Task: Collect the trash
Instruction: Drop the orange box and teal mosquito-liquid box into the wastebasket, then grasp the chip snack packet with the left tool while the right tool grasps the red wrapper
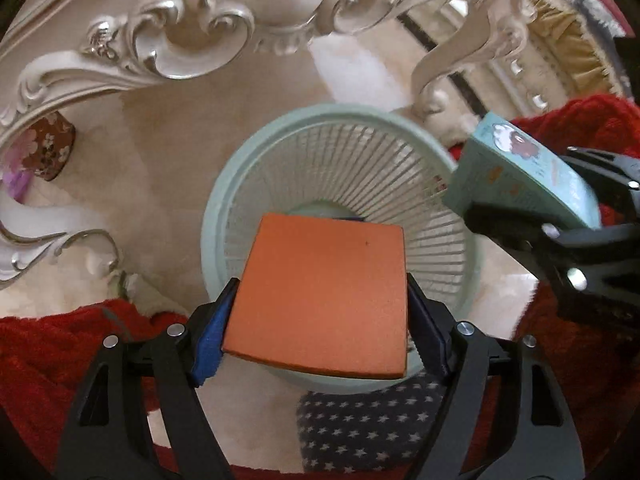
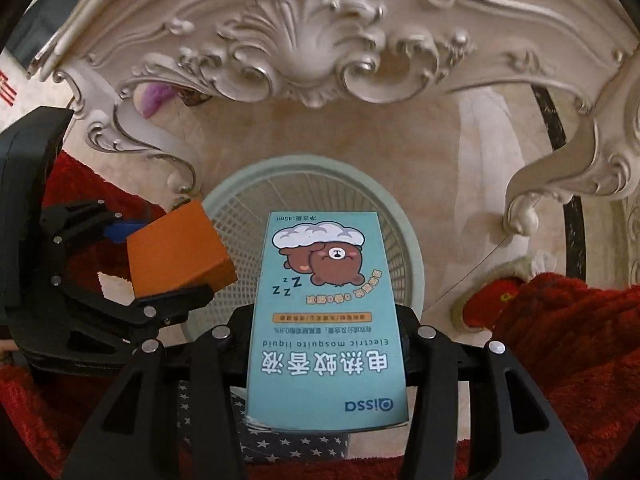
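Note:
A flat orange box (image 1: 320, 292) sits between the blue pads of my left gripper (image 1: 322, 282), which is shut on its two side edges. It hangs over the near rim of a pale green slatted basket (image 1: 224, 208) standing on the floor. My right gripper (image 2: 326, 312) is shut on a light blue carton with a sleeping bear printed on it (image 2: 326, 320), held over the near side of the same basket (image 2: 240, 188). In the right wrist view the left gripper (image 2: 168, 260) and the orange box (image 2: 180, 256) are at the left. In the left wrist view the blue carton (image 1: 520, 176) is at the right.
An ornate white carved table frame (image 2: 304, 60) arches over the basket, with curled legs (image 2: 532, 200) on both sides. The floor is beige marble (image 1: 160, 152). Red sleeves (image 1: 48, 352) flank the grippers. A dark star-patterned fabric (image 1: 368, 428) lies below, and a floral-patterned object (image 1: 48, 148) at left.

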The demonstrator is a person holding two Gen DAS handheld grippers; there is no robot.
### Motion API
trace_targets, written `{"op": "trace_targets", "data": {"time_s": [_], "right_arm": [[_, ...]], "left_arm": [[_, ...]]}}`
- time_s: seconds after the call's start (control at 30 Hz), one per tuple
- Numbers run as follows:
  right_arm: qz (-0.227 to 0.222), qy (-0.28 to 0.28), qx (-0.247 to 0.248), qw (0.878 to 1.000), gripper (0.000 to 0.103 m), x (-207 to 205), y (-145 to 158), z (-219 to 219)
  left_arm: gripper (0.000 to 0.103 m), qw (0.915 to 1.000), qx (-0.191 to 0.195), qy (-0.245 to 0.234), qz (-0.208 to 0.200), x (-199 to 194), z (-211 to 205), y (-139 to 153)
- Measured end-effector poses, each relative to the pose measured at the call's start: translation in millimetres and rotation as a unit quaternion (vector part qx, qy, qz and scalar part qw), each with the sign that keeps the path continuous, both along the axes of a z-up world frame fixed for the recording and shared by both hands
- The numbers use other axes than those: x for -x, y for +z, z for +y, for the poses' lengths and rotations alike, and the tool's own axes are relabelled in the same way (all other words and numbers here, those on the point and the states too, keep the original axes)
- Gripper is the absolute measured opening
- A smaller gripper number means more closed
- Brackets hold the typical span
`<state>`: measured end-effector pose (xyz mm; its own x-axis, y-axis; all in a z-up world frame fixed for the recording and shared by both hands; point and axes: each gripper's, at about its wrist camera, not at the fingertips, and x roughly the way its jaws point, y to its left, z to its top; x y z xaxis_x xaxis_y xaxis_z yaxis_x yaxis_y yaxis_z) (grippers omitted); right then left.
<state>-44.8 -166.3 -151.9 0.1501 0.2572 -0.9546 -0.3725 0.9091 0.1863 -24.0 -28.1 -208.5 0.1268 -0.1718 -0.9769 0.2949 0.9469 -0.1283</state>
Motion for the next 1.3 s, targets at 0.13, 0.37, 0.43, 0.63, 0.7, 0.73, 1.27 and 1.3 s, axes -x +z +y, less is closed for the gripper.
{"op": "trace_targets", "data": {"time_s": [0.13, 0.37, 0.43, 0.63, 0.7, 0.73, 1.27, 1.3], "right_arm": [[0.001, 0.013, 0.039, 0.999, 0.062, 2.9, -7.8, 9.3], [-0.005, -0.017, 0.025, 1.0, 0.067, 2.2, -2.7, -0.9], [-0.011, -0.027, 0.015, 0.999, 0.067, 1.0, 1.4, -4.3], [-0.095, -0.023, -0.119, 0.988, 0.067, 14.5, 93.3, -24.0], [-0.154, -0.033, -0.142, 0.977, 0.067, 12.9, 135.4, -39.1], [-0.198, -0.045, -0.14, 0.969, 0.067, 7.1, 160.9, -50.5], [-0.327, -0.186, -0.027, 0.926, 0.079, -271.8, 211.4, -92.8], [-0.32, -0.186, -0.026, 0.929, 0.079, -277.4, 207.8, -92.9]], "left_arm": [[0.095, 0.9999, -0.013, -0.001, 0.006, 1.3, -2.6, -9.7], [0.096, 0.9996, 0.001, 0.008, 0.027, -0.9, 3.4, -19.3], [0.096, 0.9997, -0.004, 0.011, 0.021, -1.2, 4.5, -17.5], [0.096, 0.9931, 0.018, 0.015, -0.115, 13.5, 26.1, 86.9], [0.096, 0.9856, 0.036, 0.018, -0.164, 10.9, 39.6, 136.4], [0.096, 0.9782, 0.056, 0.03, -0.198, 4.9, 51.5, 168.7], [0.096, 0.9155, 0.034, 0.294, -0.273, -319.4, 150.1, 241.3], [0.096, 0.9162, 0.031, 0.298, -0.266, -332.9, 149.5, 235.4]]}}
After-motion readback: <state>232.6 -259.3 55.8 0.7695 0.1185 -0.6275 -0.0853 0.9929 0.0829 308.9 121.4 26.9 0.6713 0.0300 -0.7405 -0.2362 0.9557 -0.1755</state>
